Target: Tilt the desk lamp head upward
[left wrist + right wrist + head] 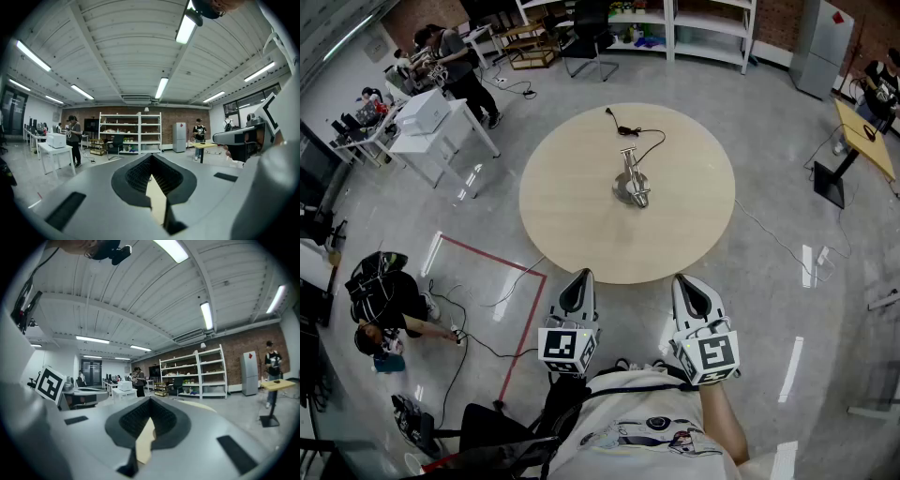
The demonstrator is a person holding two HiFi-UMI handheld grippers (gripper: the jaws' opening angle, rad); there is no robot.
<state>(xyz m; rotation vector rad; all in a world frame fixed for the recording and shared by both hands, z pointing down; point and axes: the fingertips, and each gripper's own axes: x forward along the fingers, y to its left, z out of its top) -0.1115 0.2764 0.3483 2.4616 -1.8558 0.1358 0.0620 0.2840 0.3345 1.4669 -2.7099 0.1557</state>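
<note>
Desk lamp (631, 184) sits folded low near the middle of the round table (567, 220), well apart from both grippers. Left gripper (580, 277) and right gripper (685, 281) hang before the table's near edge, jaws together and empty. Doing this well likely means steadying the base with one gripper and lifting the head gently with the other.

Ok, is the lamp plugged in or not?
Unplugged: the lamp has its cord ending in a plug that lies loose on the table.
</note>
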